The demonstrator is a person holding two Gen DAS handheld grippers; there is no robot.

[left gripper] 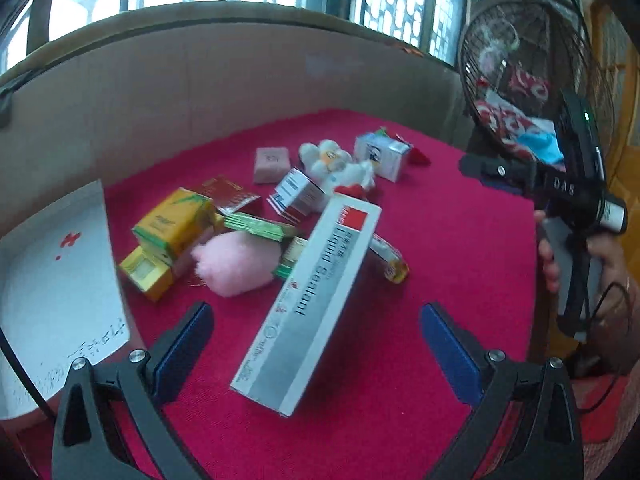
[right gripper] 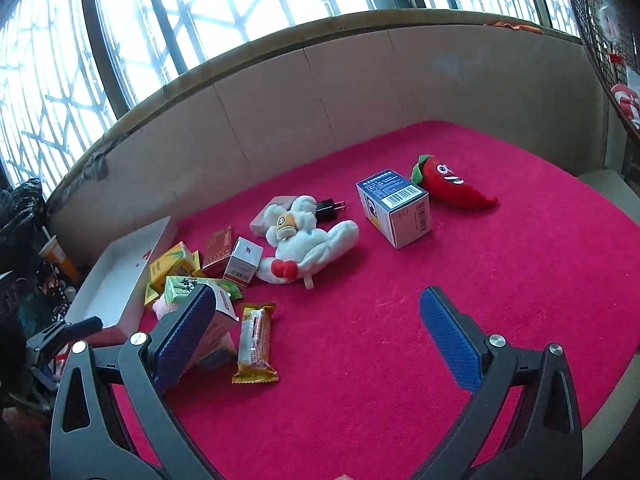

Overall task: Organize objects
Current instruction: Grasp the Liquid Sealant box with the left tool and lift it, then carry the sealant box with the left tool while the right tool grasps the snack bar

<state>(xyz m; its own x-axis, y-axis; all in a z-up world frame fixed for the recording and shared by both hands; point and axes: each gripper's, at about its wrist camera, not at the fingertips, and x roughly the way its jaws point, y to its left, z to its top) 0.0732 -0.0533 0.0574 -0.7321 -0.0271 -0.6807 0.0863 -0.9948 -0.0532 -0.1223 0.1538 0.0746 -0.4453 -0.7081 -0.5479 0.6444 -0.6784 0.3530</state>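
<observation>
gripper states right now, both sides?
Left tool: open, holding nothing; the Liquid Sealant box lies between its fingers, ungripped.
Right tool: open, empty, over the red cloth.

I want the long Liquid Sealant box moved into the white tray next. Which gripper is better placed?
Left. The left gripper has open jaws straddling the Liquid Sealant box, with the white tray beside it. The right gripper faces bare red cloth.

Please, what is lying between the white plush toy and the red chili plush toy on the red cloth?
In the right wrist view, a blue-topped white box stands between the white plush toy and the red chili plush. It touches neither.
</observation>
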